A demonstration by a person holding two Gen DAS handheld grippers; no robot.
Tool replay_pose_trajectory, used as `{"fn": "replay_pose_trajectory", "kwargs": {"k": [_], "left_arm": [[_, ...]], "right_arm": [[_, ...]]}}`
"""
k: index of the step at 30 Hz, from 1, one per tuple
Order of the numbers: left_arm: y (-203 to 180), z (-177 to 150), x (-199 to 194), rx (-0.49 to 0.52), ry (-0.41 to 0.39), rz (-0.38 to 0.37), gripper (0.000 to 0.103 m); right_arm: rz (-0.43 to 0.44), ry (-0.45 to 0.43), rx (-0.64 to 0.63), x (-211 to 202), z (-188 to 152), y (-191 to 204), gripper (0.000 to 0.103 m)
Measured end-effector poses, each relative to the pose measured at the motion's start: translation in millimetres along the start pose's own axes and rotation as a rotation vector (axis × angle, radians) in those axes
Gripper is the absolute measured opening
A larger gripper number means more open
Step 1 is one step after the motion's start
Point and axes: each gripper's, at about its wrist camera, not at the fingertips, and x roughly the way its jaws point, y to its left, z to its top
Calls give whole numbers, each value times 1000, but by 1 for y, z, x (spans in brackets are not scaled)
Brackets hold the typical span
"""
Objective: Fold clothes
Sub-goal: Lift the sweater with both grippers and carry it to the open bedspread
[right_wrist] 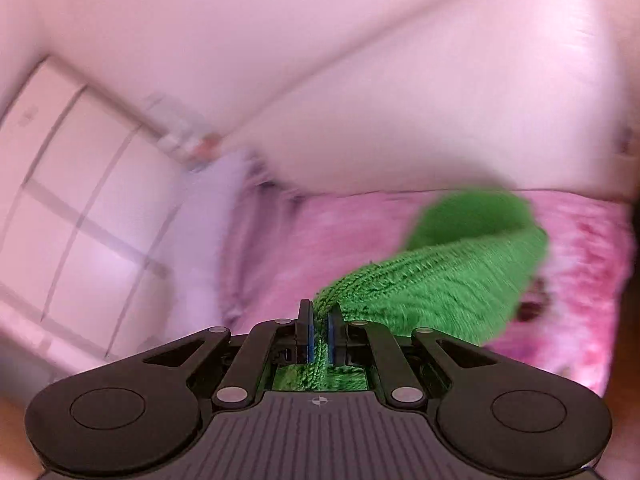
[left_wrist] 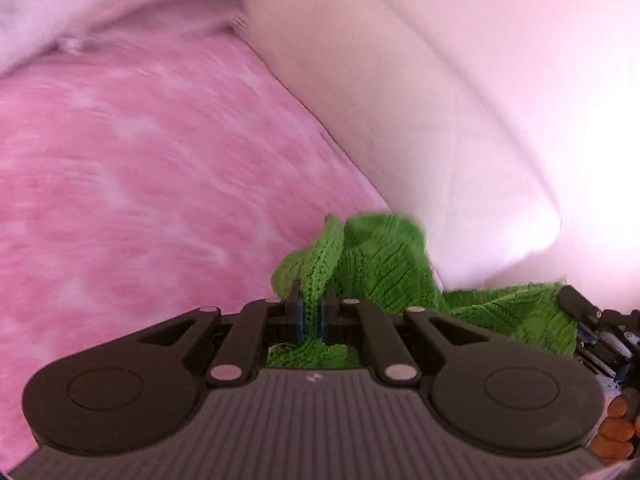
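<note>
A bright green knitted garment (left_wrist: 384, 268) is held up off the pink bed by both grippers. My left gripper (left_wrist: 312, 304) is shut on a ribbed edge of it, and the cloth bunches ahead and runs off to the right. In the right wrist view my right gripper (right_wrist: 319, 328) is shut on another edge of the green knitted garment (right_wrist: 448, 276), which stretches away to the right in a blurred band. The other gripper (left_wrist: 580, 308) shows at the right edge of the left wrist view, against the cloth.
A pink mottled bedspread (left_wrist: 140, 184) covers the bed beneath. A white wall (left_wrist: 460, 80) borders it. A pale pillow or bedding (right_wrist: 224, 208) lies at the bed's head, with a white panelled wardrobe (right_wrist: 72, 184) beyond. Both views are motion-blurred.
</note>
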Motion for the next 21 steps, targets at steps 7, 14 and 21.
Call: {"fn": "replay_pose_trajectory", "kwargs": {"k": [7,14,21], "left_arm": [[77,-22,-176,-107,-241,110,5],[156,-72,-354,-166,-453,259,5],[250,-127,-442,-277,-428,468,10]], "right_arm": [[268,88,-190,25,-52,122,5],[479,170,-321,53,-142,240,5],[438,398,-390,111,-269,359,6]]}}
